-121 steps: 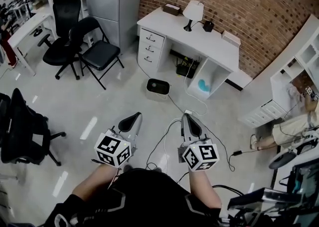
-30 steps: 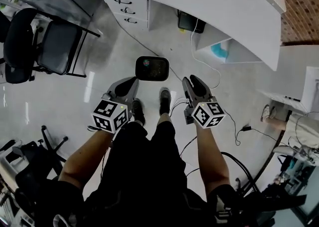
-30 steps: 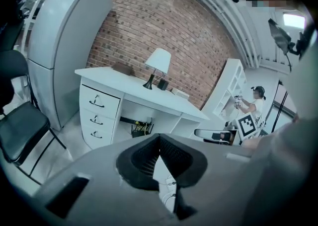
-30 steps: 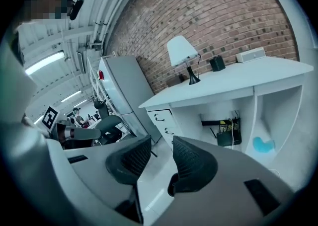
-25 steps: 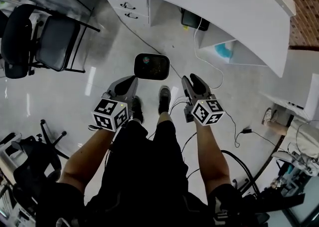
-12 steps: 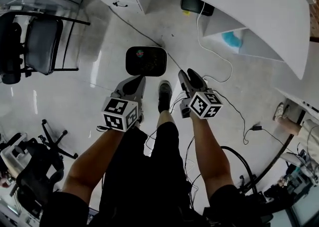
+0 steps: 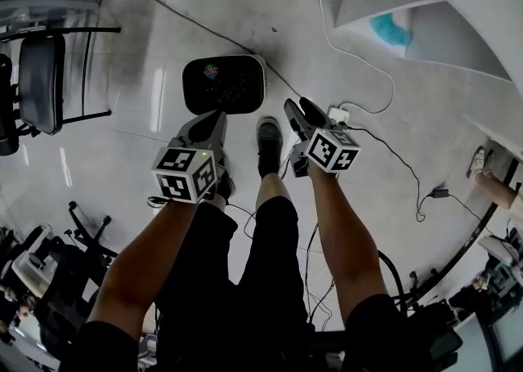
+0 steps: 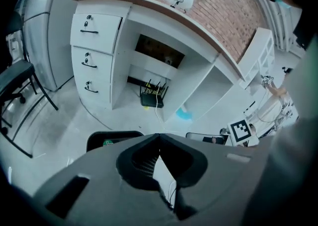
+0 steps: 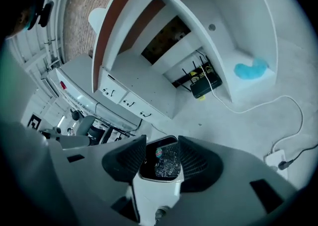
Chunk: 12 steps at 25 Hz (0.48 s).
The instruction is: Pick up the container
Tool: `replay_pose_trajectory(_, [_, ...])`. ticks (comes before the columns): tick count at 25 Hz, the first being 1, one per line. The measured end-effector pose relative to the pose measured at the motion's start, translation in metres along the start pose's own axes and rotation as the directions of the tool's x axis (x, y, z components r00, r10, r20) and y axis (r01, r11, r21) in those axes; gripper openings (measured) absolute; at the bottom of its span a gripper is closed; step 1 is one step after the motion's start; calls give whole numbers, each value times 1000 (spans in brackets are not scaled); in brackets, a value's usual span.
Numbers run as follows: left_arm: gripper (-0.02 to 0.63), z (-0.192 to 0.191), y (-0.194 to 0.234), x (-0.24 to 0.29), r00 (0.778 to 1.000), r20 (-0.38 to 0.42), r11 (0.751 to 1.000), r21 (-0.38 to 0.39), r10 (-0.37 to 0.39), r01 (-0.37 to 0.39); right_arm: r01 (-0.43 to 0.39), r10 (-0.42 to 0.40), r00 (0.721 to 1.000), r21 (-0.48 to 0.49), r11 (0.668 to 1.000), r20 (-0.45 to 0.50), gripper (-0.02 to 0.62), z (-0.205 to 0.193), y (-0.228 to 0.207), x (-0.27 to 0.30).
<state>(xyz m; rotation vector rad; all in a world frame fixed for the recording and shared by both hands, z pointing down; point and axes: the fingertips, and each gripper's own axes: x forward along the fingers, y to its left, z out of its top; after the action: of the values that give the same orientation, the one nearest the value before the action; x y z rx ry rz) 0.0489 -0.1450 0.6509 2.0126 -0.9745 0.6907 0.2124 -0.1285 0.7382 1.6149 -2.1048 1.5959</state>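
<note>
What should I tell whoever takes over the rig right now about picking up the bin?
Left claw: shut, empty.
Right claw: open, jaws have just been opening, gripping nothing, aimed at the bin.
The bin stands upright on the floor in front of the person's shoes, untouched.
Done: nothing lifted.
To do: reach the bin, close on it, lift.

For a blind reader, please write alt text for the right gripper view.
The right gripper, its empty jaws just opened wider, looks at a white container with a dark inside on the floor; a white desk stands behind.
</note>
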Motion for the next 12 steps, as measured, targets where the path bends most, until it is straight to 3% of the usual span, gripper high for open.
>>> replay_pose_trajectory(12, [9,-54,32,79,998,-68,999,39,-17,20,45,-42,996,45,998,-74,172,-81,-83,78])
